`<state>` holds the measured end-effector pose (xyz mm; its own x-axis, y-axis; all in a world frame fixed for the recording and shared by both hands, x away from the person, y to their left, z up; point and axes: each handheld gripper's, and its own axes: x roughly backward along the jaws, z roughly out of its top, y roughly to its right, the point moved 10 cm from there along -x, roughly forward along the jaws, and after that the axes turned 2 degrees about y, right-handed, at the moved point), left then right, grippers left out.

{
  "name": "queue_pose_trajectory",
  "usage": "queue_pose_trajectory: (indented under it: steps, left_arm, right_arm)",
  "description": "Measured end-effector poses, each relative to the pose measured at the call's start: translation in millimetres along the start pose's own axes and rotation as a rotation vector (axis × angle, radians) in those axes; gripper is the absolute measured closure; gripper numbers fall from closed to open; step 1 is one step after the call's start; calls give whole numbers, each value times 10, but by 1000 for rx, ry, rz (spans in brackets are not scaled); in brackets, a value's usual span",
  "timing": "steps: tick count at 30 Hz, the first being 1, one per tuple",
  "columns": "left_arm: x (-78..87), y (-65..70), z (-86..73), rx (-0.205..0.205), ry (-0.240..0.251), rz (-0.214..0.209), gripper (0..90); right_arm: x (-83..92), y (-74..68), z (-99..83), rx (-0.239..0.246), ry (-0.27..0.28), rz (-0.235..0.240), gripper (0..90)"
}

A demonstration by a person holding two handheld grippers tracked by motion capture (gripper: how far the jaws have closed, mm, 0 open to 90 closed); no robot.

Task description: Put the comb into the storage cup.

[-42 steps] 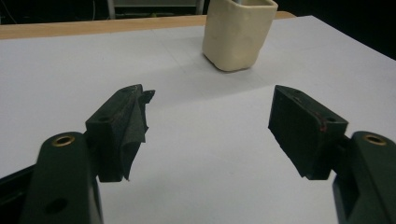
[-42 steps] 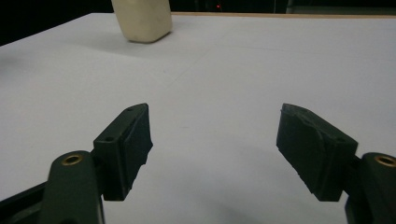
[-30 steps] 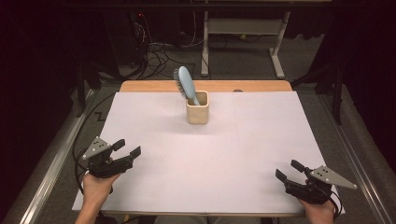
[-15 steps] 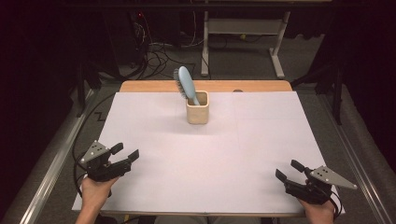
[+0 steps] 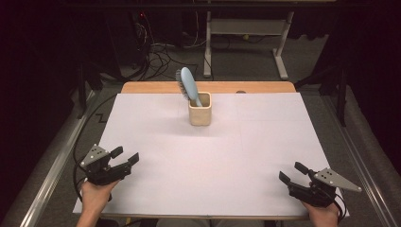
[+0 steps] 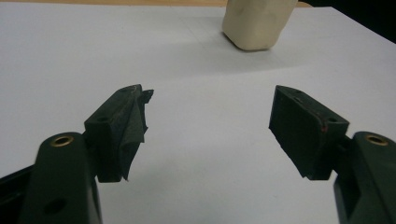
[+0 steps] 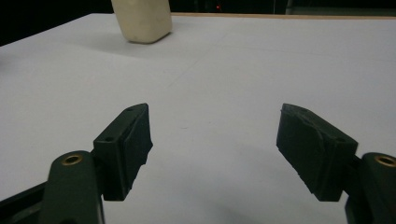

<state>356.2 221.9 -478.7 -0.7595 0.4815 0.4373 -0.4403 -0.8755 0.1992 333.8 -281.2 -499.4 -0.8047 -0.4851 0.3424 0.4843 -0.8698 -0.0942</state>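
A cream square cup (image 5: 200,109) stands upright at the far middle of the white table (image 5: 213,156). A light blue hairbrush (image 5: 187,85) sticks out of it, leaning left. My left gripper (image 5: 126,155) rests near the front left corner, jaws open with nothing between them, pointed toward the cup (image 6: 258,22). My right gripper (image 5: 293,172) lies at the front right corner, also open and empty, with the cup (image 7: 141,18) far off at its upper left.
A wooden strip (image 5: 156,88) edges the table's far side. Beyond it are cables (image 5: 158,52) on the floor and a white desk frame (image 5: 246,28). Dark floor drops off on both sides of the table.
My left gripper has drifted a little toward the near edge. The right gripper, the cup and the brush stay where they were.
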Motion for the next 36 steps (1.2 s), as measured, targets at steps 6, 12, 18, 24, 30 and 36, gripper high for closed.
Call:
queue_pose_trajectory:
  steps: [6, 12, 18, 24, 30, 36]
  left_arm:
    - [-3, -20, -28, 4, -3, 4, 279]
    - [6, -43, -57, 8, -5, 11, 279]
    - [23, -80, -70, 11, -3, 20, 279]
    - [41, -102, -84, 13, -2, 28, 281]
    - [46, -130, -104, 16, -5, 35, 284]
    - [44, -137, -126, 12, -4, 40, 292]
  right_arm:
    - [0, 0, 0, 0, 0, 0, 271]
    - [0, 1, 0, 0, 0, 0, 271]
    - [-1, 1, 0, -1, 0, -1, 271]
    - [-1, 1, -1, -3, -1, -1, 271]
    - [-2, 6, 0, -3, 1, -3, 270]
    - [-2, 9, 1, -3, 2, -4, 271]
